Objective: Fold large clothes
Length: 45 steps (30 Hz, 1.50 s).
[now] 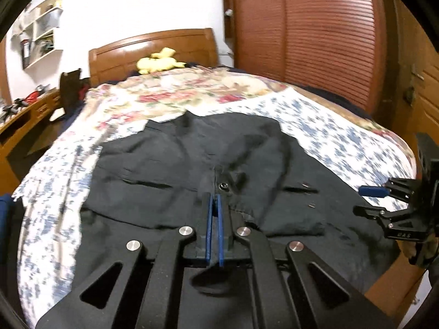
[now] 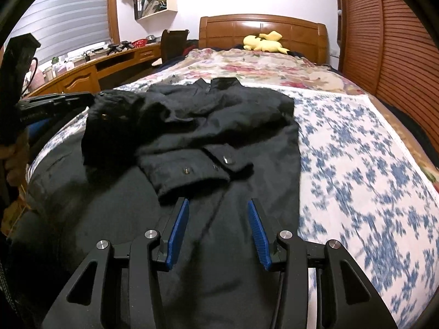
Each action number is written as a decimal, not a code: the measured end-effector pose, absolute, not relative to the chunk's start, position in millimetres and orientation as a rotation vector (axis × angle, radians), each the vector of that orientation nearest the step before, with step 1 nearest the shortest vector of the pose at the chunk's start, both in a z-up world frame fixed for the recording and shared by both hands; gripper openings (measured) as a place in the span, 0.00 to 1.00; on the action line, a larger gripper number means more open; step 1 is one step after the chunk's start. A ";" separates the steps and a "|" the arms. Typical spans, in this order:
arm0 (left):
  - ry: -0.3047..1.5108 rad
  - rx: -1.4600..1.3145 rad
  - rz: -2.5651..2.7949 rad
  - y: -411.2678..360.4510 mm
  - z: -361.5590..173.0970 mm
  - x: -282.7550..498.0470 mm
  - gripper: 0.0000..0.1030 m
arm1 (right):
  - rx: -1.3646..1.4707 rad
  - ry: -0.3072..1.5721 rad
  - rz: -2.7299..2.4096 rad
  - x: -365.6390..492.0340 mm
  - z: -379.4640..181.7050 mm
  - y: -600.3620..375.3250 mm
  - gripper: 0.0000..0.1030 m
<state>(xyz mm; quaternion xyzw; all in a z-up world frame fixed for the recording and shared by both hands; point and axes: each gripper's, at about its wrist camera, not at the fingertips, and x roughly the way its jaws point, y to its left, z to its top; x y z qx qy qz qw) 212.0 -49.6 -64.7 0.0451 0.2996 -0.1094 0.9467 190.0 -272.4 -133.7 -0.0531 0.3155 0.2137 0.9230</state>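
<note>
A large black jacket (image 1: 170, 170) lies spread on the bed, collar toward the headboard; it also shows in the right wrist view (image 2: 225, 126) with both sleeves folded in across the body. My left gripper (image 1: 214, 200) is shut, its blue pads pinching a fold of the jacket's cloth near a snap button (image 1: 222, 185). In the right wrist view the left gripper (image 2: 52, 104) sits at the jacket's left side. My right gripper (image 2: 218, 205) is open and empty, just above the jacket's lower part, near the sleeve cuff (image 2: 197, 175). It shows open at the right edge of the left wrist view (image 1: 366, 200).
The bed (image 2: 356, 150) has a blue-flowered sheet and a floral quilt (image 2: 247, 65). A yellow plush toy (image 2: 264, 42) lies by the wooden headboard (image 2: 263, 27). A wooden desk (image 2: 82, 68) runs along the left; a slatted wooden wardrobe (image 1: 315, 41) stands on the right.
</note>
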 end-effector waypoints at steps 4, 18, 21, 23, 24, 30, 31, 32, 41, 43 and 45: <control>0.602 0.077 -0.172 -18.7 -58.8 224.1 0.03 | -0.122 0.631 0.431 207.7 -133.4 -260.3 0.45; 0.621 0.019 -0.099 31.2 -79.7 219.2 0.03 | -0.160 0.665 0.397 256.7 -148.9 -240.9 0.45; 0.645 -0.020 -0.099 38.8 -86.4 217.6 0.05 | -0.163 0.683 0.392 260.5 -155.5 -239.2 0.45; 0.655 -0.027 -0.106 40.7 -90.2 215.3 0.31 | -0.164 0.687 0.390 262.9 -159.5 -238.6 0.45; 0.657 -0.033 -0.115 41.1 -92.3 213.4 0.48 | -0.164 0.690 0.390 263.5 -161.4 -237.8 0.45; 0.671 -0.040 -0.133 31.9 -108.8 200.7 0.62 | -0.144 0.699 0.392 268.4 -171.7 -238.6 0.45; 0.687 -0.042 -0.146 27.1 -114.3 199.0 0.62 | -0.138 0.697 0.394 268.3 -172.4 -240.0 0.45; 0.699 -0.043 -0.157 23.4 -118.0 198.2 0.62 | -0.130 0.695 0.395 268.5 -173.2 -240.8 0.45; 0.798 0.010 -0.217 -19.2 -152.1 199.6 0.46 | -0.104 0.685 0.390 265.1 -177.1 -244.0 0.45; 0.809 0.004 -0.230 -22.8 -155.8 202.2 0.42 | -0.106 0.681 0.389 263.9 -177.9 -243.6 0.45; 0.818 0.003 -0.244 -25.2 -158.2 204.7 0.22 | -0.106 0.679 0.389 263.3 -178.4 -243.8 0.45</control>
